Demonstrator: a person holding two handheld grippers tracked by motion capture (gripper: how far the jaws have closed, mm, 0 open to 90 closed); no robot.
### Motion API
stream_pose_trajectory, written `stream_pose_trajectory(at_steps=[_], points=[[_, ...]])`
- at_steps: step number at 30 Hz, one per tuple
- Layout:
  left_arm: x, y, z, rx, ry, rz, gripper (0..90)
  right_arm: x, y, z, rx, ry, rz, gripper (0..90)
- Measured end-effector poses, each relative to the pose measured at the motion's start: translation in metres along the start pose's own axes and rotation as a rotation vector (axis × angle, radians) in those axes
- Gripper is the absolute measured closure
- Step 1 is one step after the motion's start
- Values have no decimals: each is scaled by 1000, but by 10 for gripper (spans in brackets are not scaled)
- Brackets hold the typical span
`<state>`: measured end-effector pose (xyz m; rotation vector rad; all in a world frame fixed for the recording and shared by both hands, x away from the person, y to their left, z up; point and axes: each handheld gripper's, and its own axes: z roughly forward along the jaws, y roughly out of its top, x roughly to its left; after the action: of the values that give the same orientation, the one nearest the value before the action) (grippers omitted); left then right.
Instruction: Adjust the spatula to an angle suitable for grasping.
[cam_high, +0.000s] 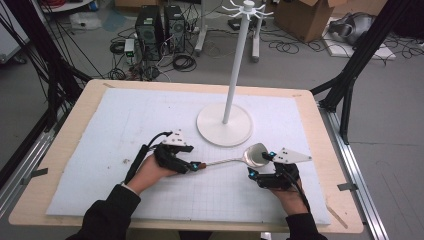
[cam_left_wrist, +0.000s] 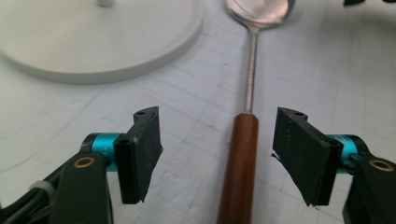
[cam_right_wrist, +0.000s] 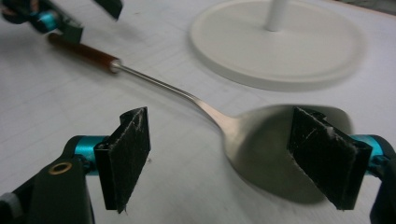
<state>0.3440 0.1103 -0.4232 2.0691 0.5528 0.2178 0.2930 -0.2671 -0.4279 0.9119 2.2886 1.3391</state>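
A ladle (cam_high: 235, 160) lay lengthwise between both open claws: left claw (cam_left_wrist: 219, 154) astride its wooden handle, right claw (cam_right_wrist: 224, 156) astride its bowl.

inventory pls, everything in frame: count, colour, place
Steel ladle with brown wooden handle: 1, silver and brown, flat on the mat between both grippers.
White hook stand with round base: 1, white, mat centre-right.
White gridded mat: 1, on the tabletop.
Light wooden table: 1.
Black computer towers: 2, floor behind.
Cardboard box: 1, brown, floor far right.
Left gripper: black, open astride the handle.
Right gripper: black, open at the bowl.
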Motion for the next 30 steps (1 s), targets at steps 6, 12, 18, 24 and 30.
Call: stream_pose_trajectory(at_steps=[6,12,18,24,30], points=[[10,-28,-39,-96,119,-77,236,-7,28,30,127,162,-125,310],[19,-57,-74,-175,194,-144,241,-9,43,59,232,260,-249,438],[28,-78,-94,-180,225,-197,241,-10,55,80,311,334,-373,544],[30,-90,-101,-183,234,-232,247,-13,62,105,410,439,-460,661],[32,-93,-104,-190,231,-247,257,-17,63,110,422,481,-460,758]])
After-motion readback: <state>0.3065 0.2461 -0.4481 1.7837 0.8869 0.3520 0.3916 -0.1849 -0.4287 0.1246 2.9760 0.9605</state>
